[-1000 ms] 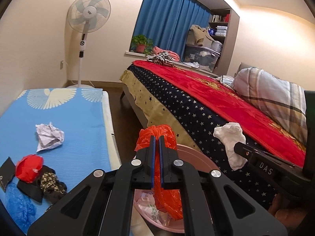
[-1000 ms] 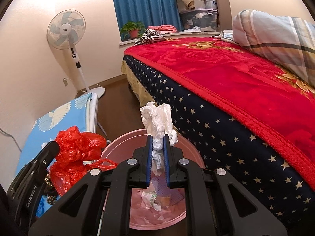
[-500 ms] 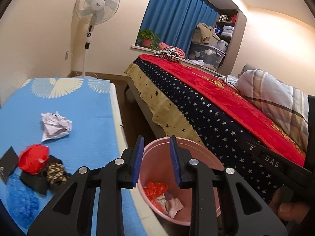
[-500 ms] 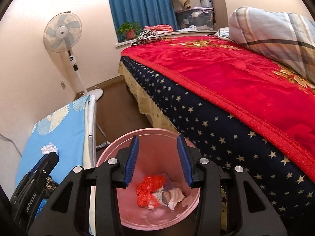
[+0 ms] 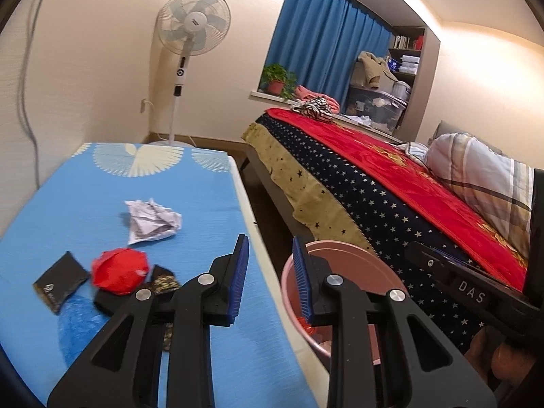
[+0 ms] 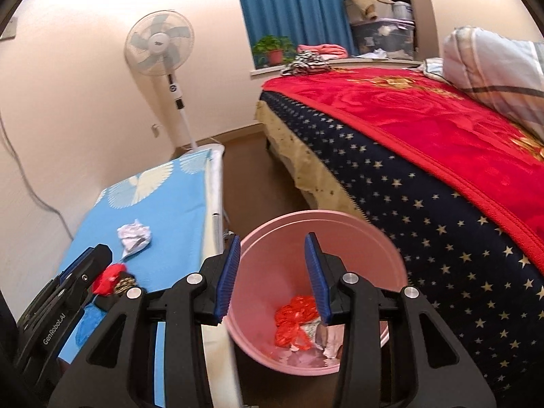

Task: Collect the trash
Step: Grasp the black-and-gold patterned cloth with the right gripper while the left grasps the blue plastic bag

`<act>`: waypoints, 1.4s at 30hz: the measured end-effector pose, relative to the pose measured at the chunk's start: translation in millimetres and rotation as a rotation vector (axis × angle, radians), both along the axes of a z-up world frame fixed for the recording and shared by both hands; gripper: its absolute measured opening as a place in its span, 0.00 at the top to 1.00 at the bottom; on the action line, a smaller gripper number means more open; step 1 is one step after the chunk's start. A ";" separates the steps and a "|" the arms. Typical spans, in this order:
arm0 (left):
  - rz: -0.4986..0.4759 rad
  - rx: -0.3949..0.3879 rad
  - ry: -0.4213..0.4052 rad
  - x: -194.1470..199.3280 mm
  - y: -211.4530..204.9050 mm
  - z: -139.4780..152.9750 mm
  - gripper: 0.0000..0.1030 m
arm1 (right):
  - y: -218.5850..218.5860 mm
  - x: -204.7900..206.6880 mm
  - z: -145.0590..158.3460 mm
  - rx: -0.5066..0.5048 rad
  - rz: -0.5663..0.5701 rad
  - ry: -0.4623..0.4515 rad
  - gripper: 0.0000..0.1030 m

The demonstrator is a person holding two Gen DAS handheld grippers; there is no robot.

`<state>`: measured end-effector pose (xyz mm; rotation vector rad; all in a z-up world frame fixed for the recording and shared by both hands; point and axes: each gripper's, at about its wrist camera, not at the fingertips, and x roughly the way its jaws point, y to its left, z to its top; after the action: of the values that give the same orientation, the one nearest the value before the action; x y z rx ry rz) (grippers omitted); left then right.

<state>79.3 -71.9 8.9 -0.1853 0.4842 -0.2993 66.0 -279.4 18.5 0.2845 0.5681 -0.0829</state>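
Observation:
A pink bin (image 6: 316, 238) stands on the floor between the blue table and the bed; it also shows in the left wrist view (image 5: 343, 255). Inside lie a red plastic bag (image 6: 294, 319) and white scraps. My right gripper (image 6: 272, 272) is open and empty above the bin. My left gripper (image 5: 270, 278) is open and empty over the table's right edge. On the blue table (image 5: 102, 197) lie crumpled white paper (image 5: 151, 219), a red wad (image 5: 119, 270), black wrappers (image 5: 61, 280) and a blue plastic piece (image 5: 78, 326).
A bed with a red blanket (image 5: 391, 170) and starred cover fills the right. A plaid pillow (image 5: 482, 176) lies on it. A standing fan (image 5: 188, 37) is by the far wall. Brown floor runs between table and bed.
Both grippers opened and dropped the red bag and the white tissue into the bin. The left gripper has since shifted left over the table edge.

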 end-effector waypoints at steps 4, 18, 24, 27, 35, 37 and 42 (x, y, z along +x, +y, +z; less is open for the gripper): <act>0.020 0.019 -0.010 -10.4 12.8 2.5 0.75 | 15.0 -4.5 6.0 0.015 0.030 -0.019 0.64; 0.245 0.055 0.015 -38.4 89.4 -1.9 0.75 | 81.3 8.9 -5.3 0.076 0.197 -0.009 0.80; 0.350 0.033 0.091 -38.5 118.9 -16.8 0.75 | 105.8 23.8 -27.4 0.149 0.288 0.045 0.78; 0.377 0.033 0.126 -37.2 126.2 -24.8 0.70 | 118.3 32.4 -36.8 0.167 0.330 0.069 0.78; 0.414 -0.019 0.305 -20.0 141.9 -62.3 0.50 | 144.7 51.6 -56.9 0.174 0.385 0.125 0.66; 0.409 -0.023 0.343 -16.6 141.8 -72.0 0.50 | 150.2 56.6 -60.7 0.175 0.399 0.137 0.64; 0.396 -0.016 0.401 -7.7 141.0 -85.4 0.50 | 161.5 69.5 -75.4 0.155 0.427 0.190 0.64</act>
<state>71.6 69.1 -76.5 -0.3536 0.8266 0.1270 135.5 -117.9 -56.9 0.3020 0.8149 0.3513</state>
